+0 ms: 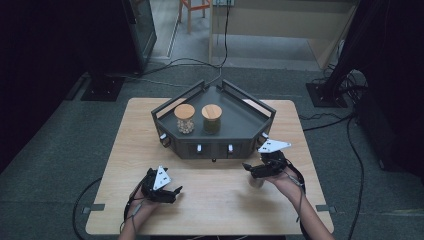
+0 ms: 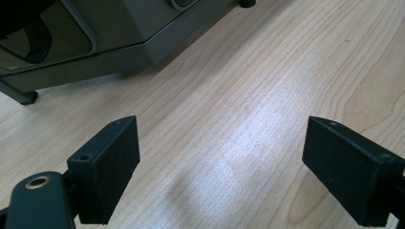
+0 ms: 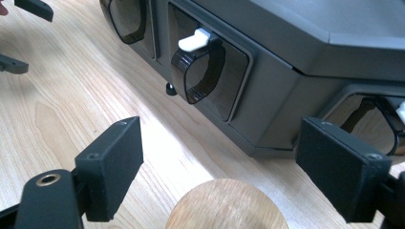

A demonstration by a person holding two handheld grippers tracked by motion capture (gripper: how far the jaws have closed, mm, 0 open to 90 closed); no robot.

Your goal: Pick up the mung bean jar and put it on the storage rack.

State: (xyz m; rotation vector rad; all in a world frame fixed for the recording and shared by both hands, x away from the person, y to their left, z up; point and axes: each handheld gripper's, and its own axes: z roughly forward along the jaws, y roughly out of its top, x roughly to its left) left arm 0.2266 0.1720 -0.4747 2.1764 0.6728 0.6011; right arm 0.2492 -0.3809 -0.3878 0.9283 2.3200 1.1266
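Near my right tool [image 3: 219, 174], jaws spread and apart from it, on the pale wooden surface [image 1: 220, 200]: small jar with round wooden lid [image 3: 227, 206]. Likely light, rigid, breakable, slippery; grip sides below lid. Left tool [image 2: 222, 171] spread, empty.

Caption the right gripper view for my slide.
Open right tongs straddle a round wooden lid before the dark grey rack.

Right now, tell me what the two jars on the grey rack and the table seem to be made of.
The two jars: bodies look like clear glass or plastic, since the contents show through. Their flat round lids are pale, matte tan, likely wood or bamboo.
The table: a light, matte top with fine lengthwise grain lines, either wood or a wood-look laminate.
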